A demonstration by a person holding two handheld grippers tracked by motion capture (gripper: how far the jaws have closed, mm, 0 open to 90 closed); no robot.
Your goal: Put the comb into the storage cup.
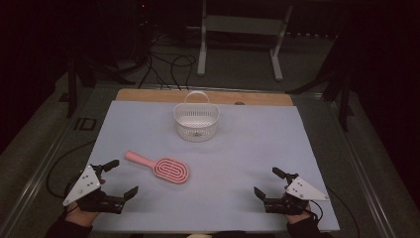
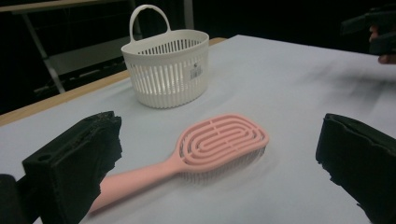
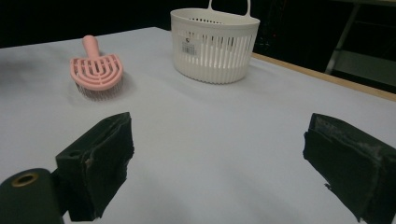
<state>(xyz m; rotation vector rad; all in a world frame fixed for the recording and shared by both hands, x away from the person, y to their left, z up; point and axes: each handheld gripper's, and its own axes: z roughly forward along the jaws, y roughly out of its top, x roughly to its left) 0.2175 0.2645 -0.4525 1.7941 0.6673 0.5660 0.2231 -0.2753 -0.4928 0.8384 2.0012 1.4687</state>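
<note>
A pink hairbrush (image 1: pixel 159 167) lies flat on the pale sheet (image 1: pixel 237 148), handle toward the left, bristles down. Behind it stands a white slotted basket (image 1: pixel 196 120) with an upright loop handle. My left gripper (image 1: pixel 124 177) hovers at the near left, open, with the hairbrush (image 2: pixel 205 149) a short way ahead between its jaws and the basket (image 2: pixel 166 70) beyond. My right gripper (image 1: pixel 270 182) rests at the near right, open and holding nothing; the hairbrush (image 3: pixel 95 70) is far off to its left and the basket (image 3: pixel 215 44) stands ahead.
The wooden table edge (image 1: pixel 148 94) shows past the sheet at the back. Beyond it are floor cables (image 1: pixel 168 64) and a white metal stand (image 1: pixel 242 29). Open sheet lies between basket and right gripper.
</note>
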